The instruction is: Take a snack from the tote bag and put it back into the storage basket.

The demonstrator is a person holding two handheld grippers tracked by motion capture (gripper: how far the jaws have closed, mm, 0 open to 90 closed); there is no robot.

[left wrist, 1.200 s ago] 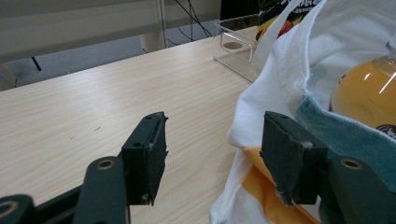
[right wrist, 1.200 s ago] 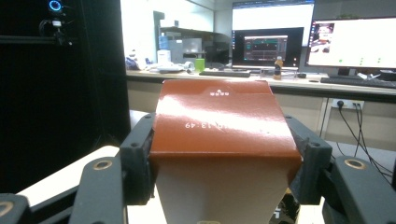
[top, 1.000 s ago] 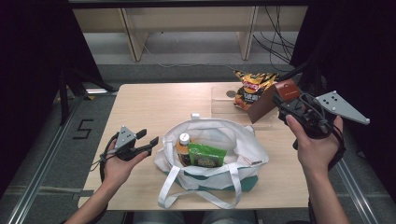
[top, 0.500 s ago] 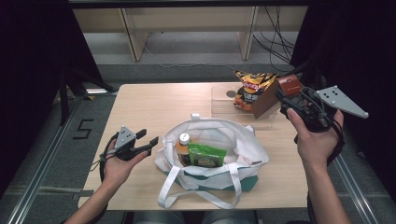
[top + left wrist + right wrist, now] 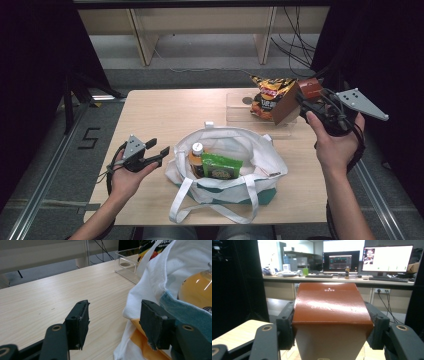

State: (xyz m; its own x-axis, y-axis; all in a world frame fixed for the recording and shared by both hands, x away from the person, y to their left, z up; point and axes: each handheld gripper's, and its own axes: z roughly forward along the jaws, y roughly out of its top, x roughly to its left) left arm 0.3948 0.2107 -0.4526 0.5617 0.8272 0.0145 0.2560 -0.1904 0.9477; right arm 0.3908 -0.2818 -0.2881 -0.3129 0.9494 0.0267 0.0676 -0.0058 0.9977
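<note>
Right gripper point(image 5: 306, 102) clamped on the brown box point(image 5: 286, 104) has barely moved, held above the table's far right corner, left gripper point(image 5: 161, 153) open by the tote bag point(image 5: 260, 152) — packing's next.

floor marking point(image 5: 89, 138): "5" | brown box point(image 5: 332, 302): print too blurred to read

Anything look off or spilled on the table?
Nothing spilled or damaged. The bag sits open with a bottle and green packet inside; its straps trail over the table edge. The right gripper holds a brown box tilted above the table, firmly clamped.
</note>
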